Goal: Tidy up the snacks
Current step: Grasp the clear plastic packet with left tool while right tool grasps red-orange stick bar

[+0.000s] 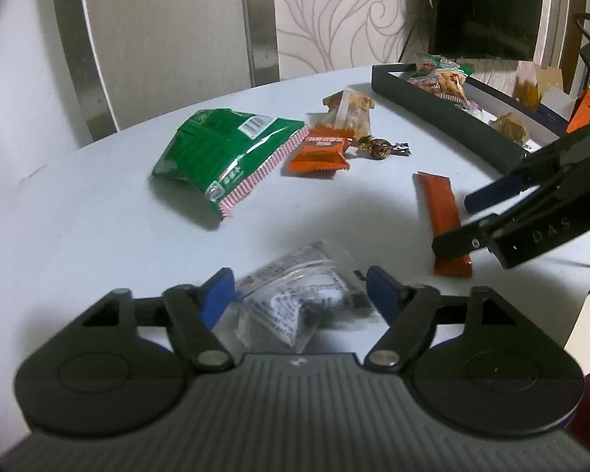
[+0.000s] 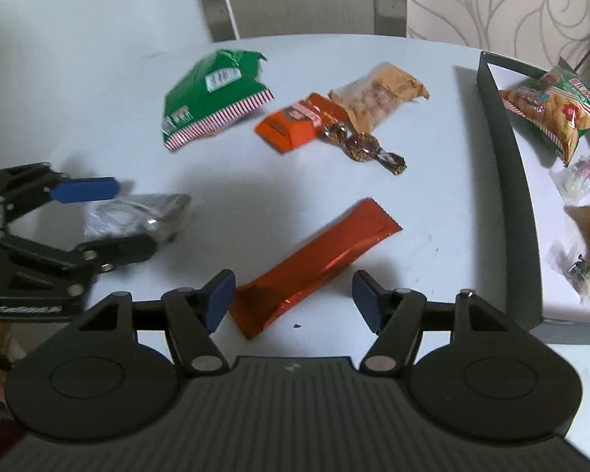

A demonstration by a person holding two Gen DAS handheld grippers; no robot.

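Soft, dim indoor light is spread evenly over the pale counter (image 1: 98,216), and a bluish cast is seen in both views. Broad, faint shadows are thrown beneath the green bag (image 1: 224,153) and the red bar (image 2: 314,263). Glare is caught on the clear packet (image 1: 295,299), which is rendered blurred. Motion smear is noted on the left gripper (image 2: 110,216) in the right wrist view. Straight edges are bowed toward the frame borders, and the corners are darkened.

Six loose snacks (image 2: 314,267), one tray (image 2: 507,181).
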